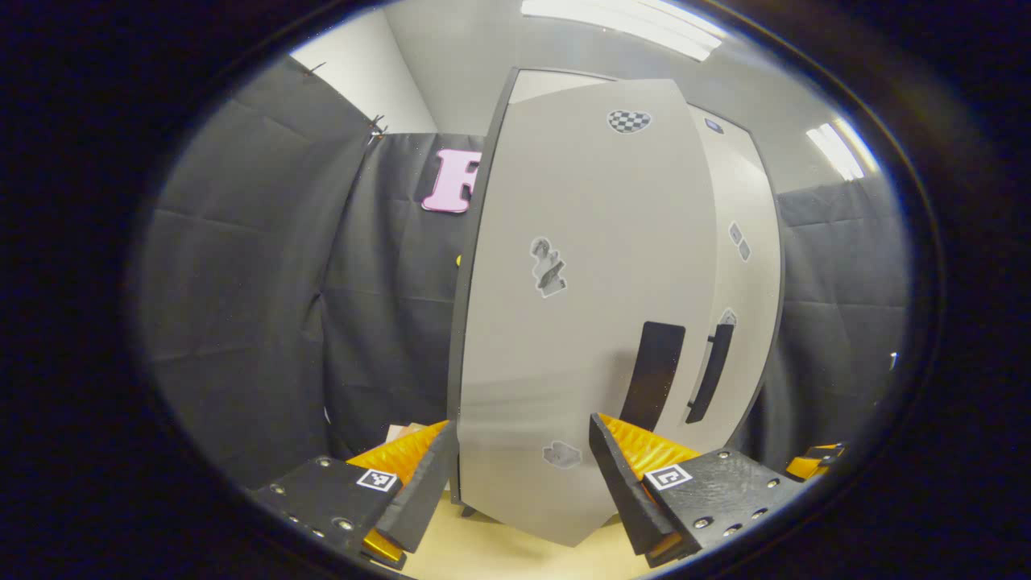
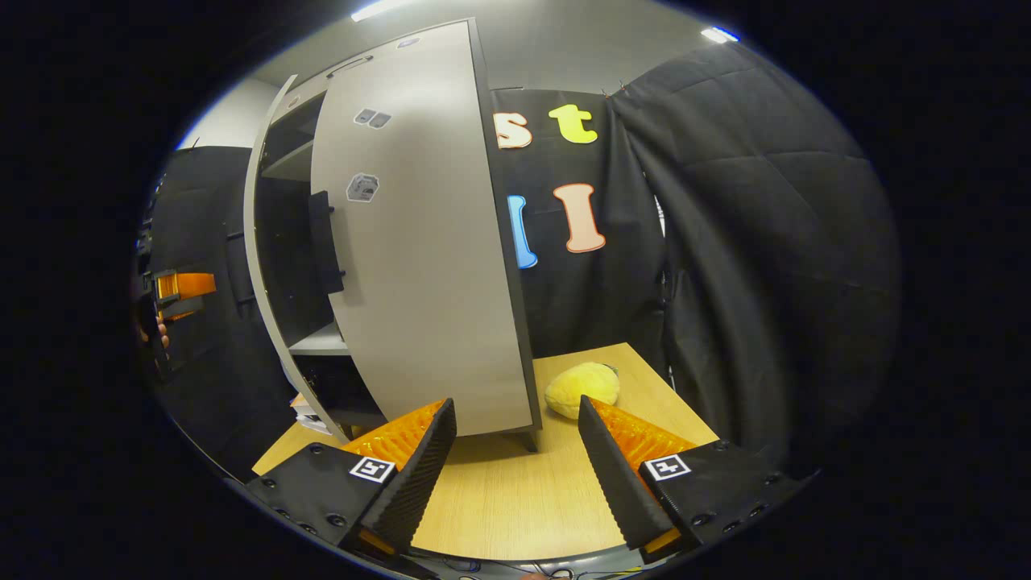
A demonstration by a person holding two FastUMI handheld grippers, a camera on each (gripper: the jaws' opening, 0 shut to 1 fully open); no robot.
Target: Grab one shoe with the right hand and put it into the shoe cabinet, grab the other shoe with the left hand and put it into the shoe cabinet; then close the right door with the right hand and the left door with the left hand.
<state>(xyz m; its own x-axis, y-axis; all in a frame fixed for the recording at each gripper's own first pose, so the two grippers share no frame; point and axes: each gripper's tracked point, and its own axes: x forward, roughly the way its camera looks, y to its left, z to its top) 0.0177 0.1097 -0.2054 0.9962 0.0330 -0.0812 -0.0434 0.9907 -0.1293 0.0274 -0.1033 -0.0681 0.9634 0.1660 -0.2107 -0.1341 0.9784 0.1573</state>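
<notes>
left gripper (image 1: 523, 475): jaws wide open, nothing between them. it sits right up against the left door (image 1: 580, 322), the fingers straddling the door's lower part; can't tell if they touch it. the door is angled, not flush with the cabinet (image 1: 745, 185); its dark handle (image 1: 654, 374) is near the bottom right of the panel, with a second handle (image 1: 710, 374) on the door behind it. a few grey stickers on the panel, one checkered near the top. pale wood table (image 1: 499, 552) under the door edge. a bit of the other gripper (image 1: 817, 461) shows at far right.

right gripper (image 2: 515, 459): jaws open too, empty, hovering over the table (image 2: 515, 499) in front of the cabinet's right corner. right door (image 2: 419, 266) looks closed or nearly so; left door (image 2: 262, 266) is ajar, seen edge-on, with dark shelves (image 2: 318, 342) visible in the gap. shoes: can't make them out inside, too dark. yellow plush thing (image 2: 581, 388) lies on the table just right of the cabinet, apart from the gripper. left gripper (image 2: 179, 294) and the hand holding it are at far left, beside the open door.
</notes>
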